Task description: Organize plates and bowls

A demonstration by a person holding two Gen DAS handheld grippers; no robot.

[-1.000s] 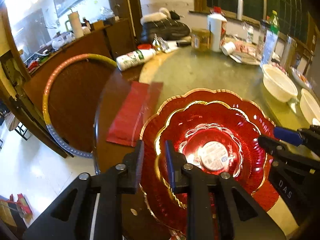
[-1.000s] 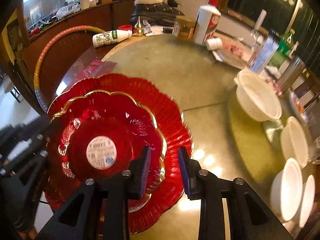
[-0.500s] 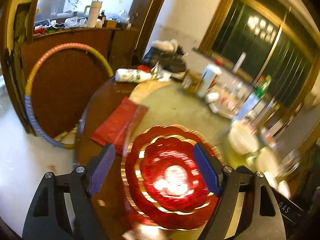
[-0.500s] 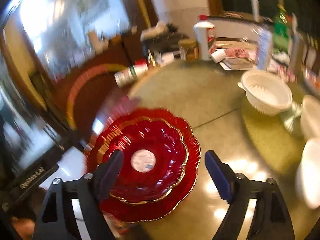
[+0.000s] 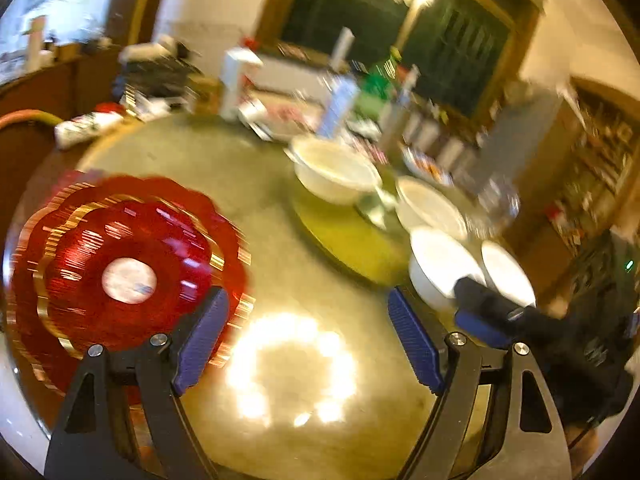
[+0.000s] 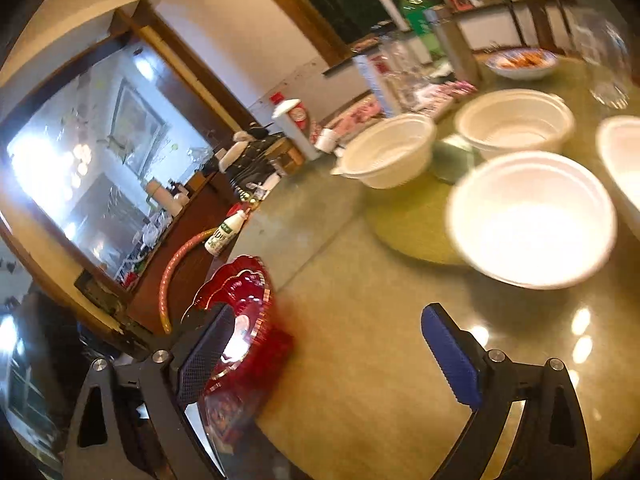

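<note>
Gleaming gold-rimmed red plates (image 5: 128,264), stacked.

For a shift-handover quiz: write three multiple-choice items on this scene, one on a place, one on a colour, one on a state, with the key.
1. Where do the red plates lie in the left wrist view?
A. left part of the table
B. inside a white bowl
C. on the floor

2. What colour is the nearest bowl in the right wrist view?
A. blue
B. white
C. black

3. How are the left gripper and right gripper?
A. both shut on plates
B. one open, one shut
C. both open, holding nothing

Key: A, the stack sits left on the table; B, it is plain white; C, wide gaps show between both finger pairs.
</note>
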